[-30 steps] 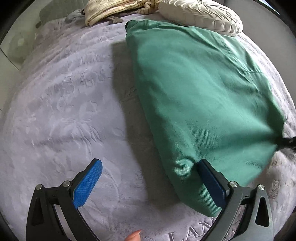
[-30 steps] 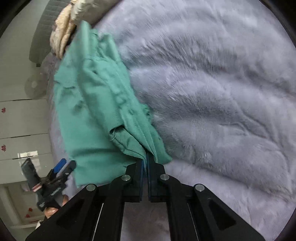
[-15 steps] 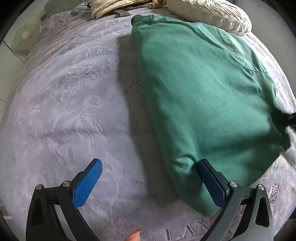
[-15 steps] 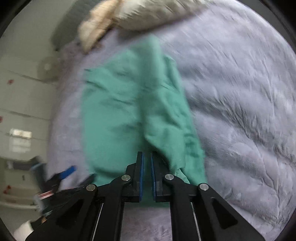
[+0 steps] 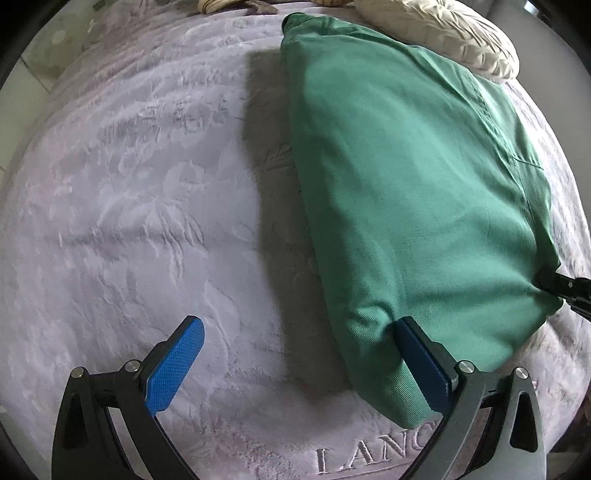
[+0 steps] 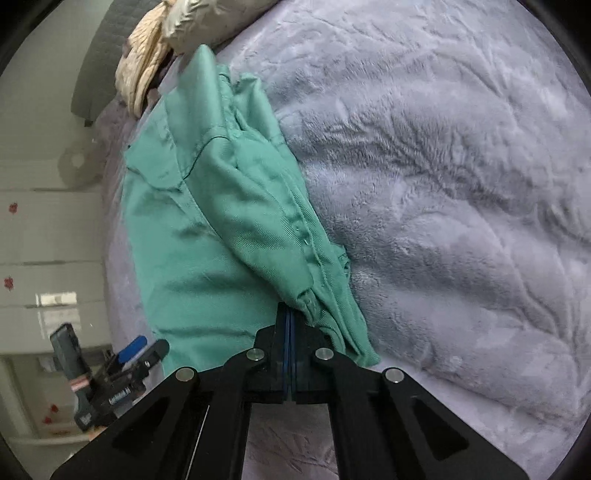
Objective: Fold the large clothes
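Surface: pale lilac plush bedspread [image 5: 140, 206] with an embossed leaf pattern and stitched lettering near its front edge covered the bed.
Background: cream pillows [image 5: 447, 33] lay at the head of the bed, touching the far end of the garment; white cupboard doors [image 6: 40, 236] stood beyond the bed's side in the right wrist view.
Green shirt [image 5: 399, 192]: it lay lengthwise on the bedspread, doubled over, smooth on its upper face in the left wrist view; in the right wrist view its button edge and loose folds bunched along the side toward open bedspread.
Left gripper [image 5: 295, 360]: jaws stood wide apart, blue pads facing each other, clamping nothing. Its right-hand pad sat against the near lower edge of the shirt, the ribbed hem just beside it; its other pad hung over bare bedspread, well apart from the cloth.
Right gripper [image 6: 289, 314]: jaws were pressed together on a pinch of the shirt's near corner, cloth fanning away from the fingertips up the frame.
Relation: both grippers sat at the shirt's near end, one at each corner, the right one's tip visible at the edge of the left wrist view.
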Demonstrator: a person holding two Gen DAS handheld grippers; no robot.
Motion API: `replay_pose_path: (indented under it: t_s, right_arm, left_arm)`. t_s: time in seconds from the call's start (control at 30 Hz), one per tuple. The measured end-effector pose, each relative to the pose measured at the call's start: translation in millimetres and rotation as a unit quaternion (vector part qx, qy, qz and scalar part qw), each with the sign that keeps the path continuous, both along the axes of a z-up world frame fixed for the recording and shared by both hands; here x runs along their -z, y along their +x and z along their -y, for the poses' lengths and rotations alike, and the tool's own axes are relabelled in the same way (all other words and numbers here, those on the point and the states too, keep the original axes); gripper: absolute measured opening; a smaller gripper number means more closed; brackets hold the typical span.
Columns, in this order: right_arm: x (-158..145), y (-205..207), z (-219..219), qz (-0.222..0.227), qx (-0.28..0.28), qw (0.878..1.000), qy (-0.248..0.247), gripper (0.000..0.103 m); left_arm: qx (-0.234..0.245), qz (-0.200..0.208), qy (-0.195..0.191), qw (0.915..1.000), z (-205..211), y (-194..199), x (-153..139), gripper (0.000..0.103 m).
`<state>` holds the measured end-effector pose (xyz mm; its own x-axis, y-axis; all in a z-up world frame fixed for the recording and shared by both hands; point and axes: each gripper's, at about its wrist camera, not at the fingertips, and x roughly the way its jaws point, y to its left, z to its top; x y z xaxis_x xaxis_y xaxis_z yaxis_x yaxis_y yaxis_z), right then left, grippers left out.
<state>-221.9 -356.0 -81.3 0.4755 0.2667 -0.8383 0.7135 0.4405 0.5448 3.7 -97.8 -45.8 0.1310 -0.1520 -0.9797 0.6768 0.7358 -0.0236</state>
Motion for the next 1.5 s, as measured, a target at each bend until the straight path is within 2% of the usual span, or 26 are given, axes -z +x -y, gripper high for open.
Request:
replay_pose_path:
  t_s: [0.2,0.33,0.4,0.43,0.47,0.5,0.53,0.63,0.77,0.87,0.93,1.13,1.2,1.33,1.43,1.5]
  right_arm:
    - [-6,1,17,-0.004,-0.004,1.000,0.001,0.000]
    - [-23,4,29,0.000,-0.004,1.000,-0.015,0.005]
    - [-34,3,36,0.004,-0.006,1.000,-0.030,0.013]
    - [-40,3,42,0.008,-0.004,0.999,-0.035,0.030]
    - [-44,3,46,0.012,-0.002,0.999,-0.038,0.060]
    - [-48,3,50,0.019,0.000,0.999,-0.041,0.073]
    - [-52,3,53,0.030,0.000,0.999,-0.043,0.077]
    - [-55,15,63,0.061,-0.013,0.997,-0.035,0.077]
    - [-36,45,72,0.087,-0.035,0.996,0.009,0.078]
    - [-14,67,76,0.082,-0.047,0.995,0.030,0.078]
    - [-1,79,81,0.074,-0.053,0.995,0.033,0.078]
    - [28,100,88,0.075,-0.079,0.993,0.050,0.078]
    - [35,111,85,0.081,-0.094,0.991,0.059,0.078]
    - [43,141,78,0.104,-0.121,0.985,0.072,0.082]
    - [57,152,81,0.125,-0.096,0.983,0.095,0.084]
    - [67,148,82,0.125,-0.061,0.984,0.115,0.077]
  left_arm:
    - [-0.031,-0.025,-0.018,0.9990,-7,3,3,0.103]
    - [-0.049,-0.041,-0.021,0.9977,-12,7,-1,0.103]
    - [-0.044,-0.032,-0.021,0.9983,-13,7,-11,0.103]
    - [-0.041,-0.025,-0.026,0.9985,-14,8,-17,0.103]
    - [-0.039,-0.020,-0.038,0.9984,-14,9,-24,0.103]
    - [-0.037,-0.020,-0.051,0.9978,-15,13,-29,0.103]
    - [-0.037,-0.025,-0.063,0.9970,-15,17,-33,0.103]
    - [-0.046,-0.059,-0.096,0.9926,-13,35,-33,0.103]
    - [-0.052,-0.109,-0.124,0.9849,-5,55,-17,0.103]
    - [-0.056,-0.149,-0.127,0.9790,2,57,4,0.103]
    - [-0.048,-0.161,-0.123,0.9781,4,53,13,0.103]
    - [-0.028,-0.197,-0.159,0.9670,22,52,31,0.103]
    - [-0.020,-0.201,-0.161,0.9662,32,50,37,0.103]
    - [-0.007,-0.186,-0.155,0.9702,53,45,42,0.103]
    - [-0.006,-0.180,-0.145,0.9728,59,48,46,0.103]
    - [0.003,-0.175,-0.149,0.9733,59,45,38,0.087]
